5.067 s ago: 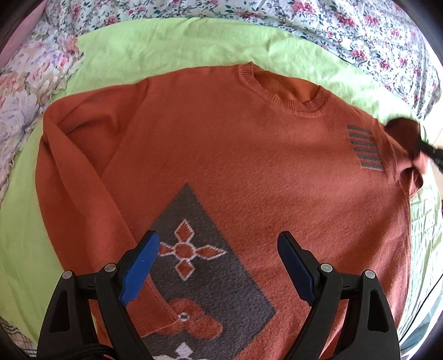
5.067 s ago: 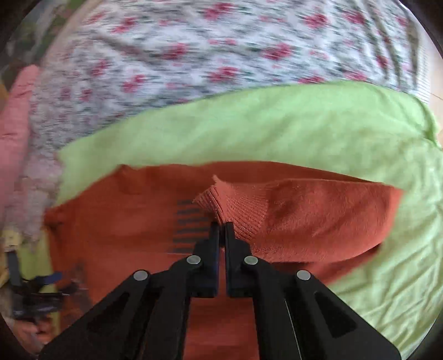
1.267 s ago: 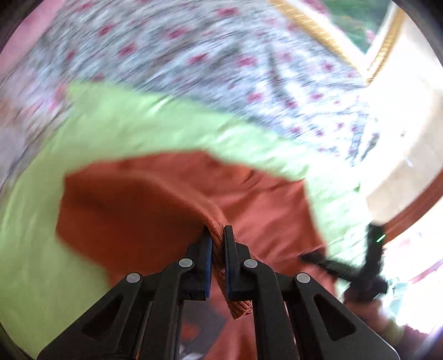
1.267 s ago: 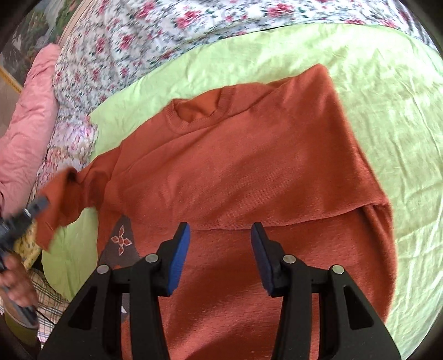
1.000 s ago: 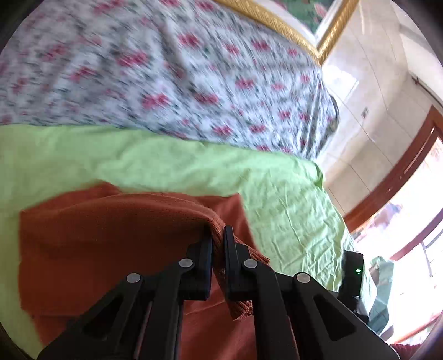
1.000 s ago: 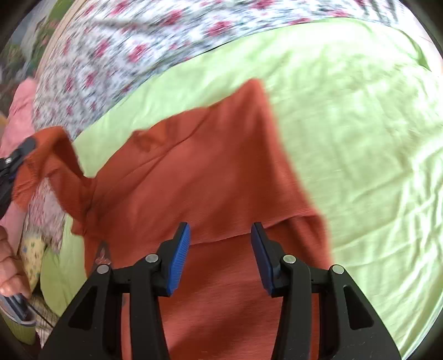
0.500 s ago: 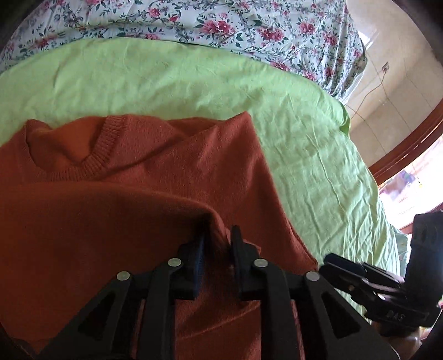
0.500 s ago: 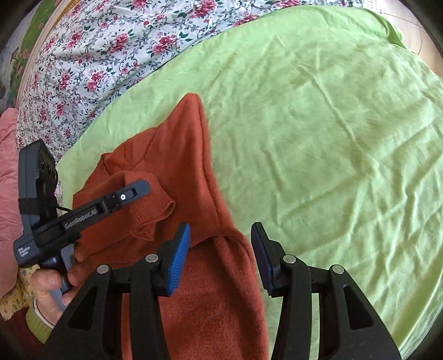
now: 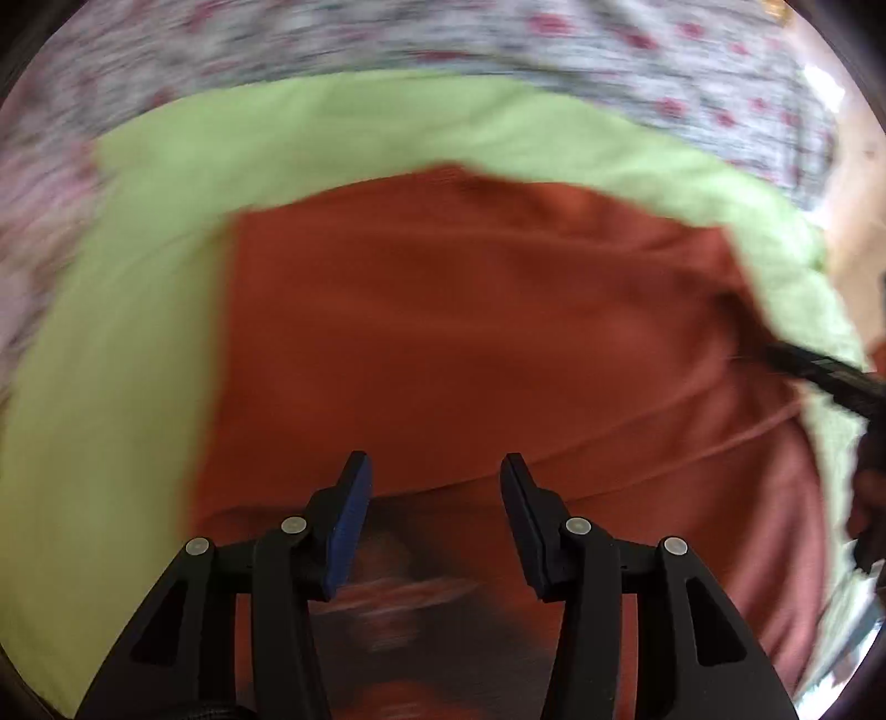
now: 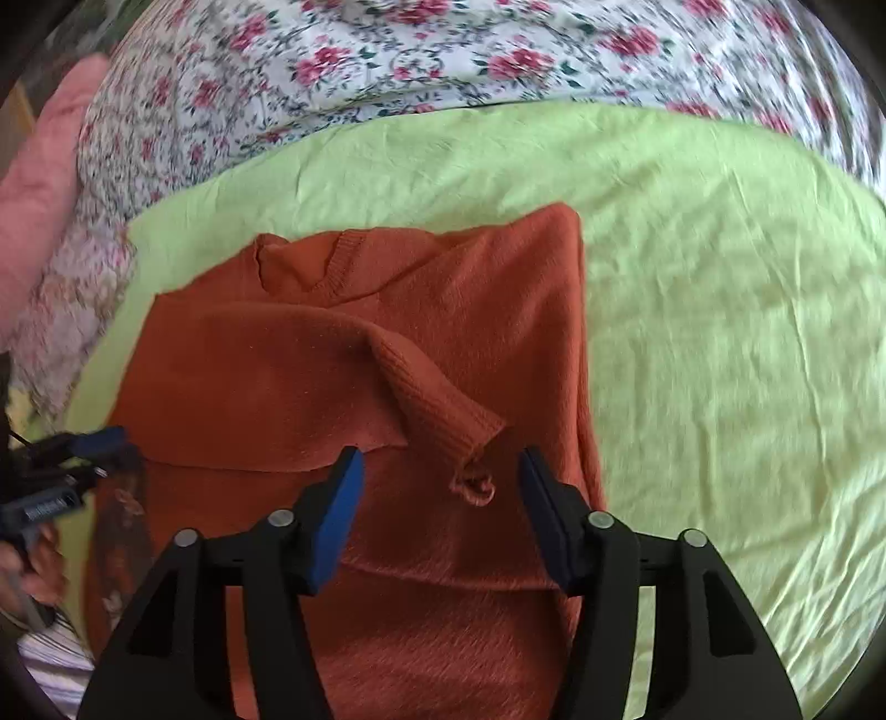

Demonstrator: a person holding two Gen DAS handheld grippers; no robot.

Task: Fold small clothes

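An orange knitted sweater [image 10: 387,354] lies on a light green sheet [image 10: 720,310], both sleeves folded in across its body; one ribbed cuff [image 10: 454,421] lies on top near the middle. My right gripper [image 10: 440,476] is open and empty, hovering just above that cuff. My left gripper [image 9: 434,493] is open and empty over the sweater [image 9: 470,332], near its dark patterned panel [image 9: 410,592]; this view is blurred. The left gripper also shows at the left edge of the right wrist view [image 10: 66,459]. The right gripper shows at the right edge of the left wrist view [image 9: 825,371].
A floral bedspread [image 10: 443,50] lies beyond the green sheet. A pink pillow [image 10: 39,160] sits at the far left. The green sheet spreads wide to the right of the sweater.
My left gripper has let go of the sleeve cuff, opened, and pulled back to the left. The cuff now lies on the sweater body. The right gripper stays open.
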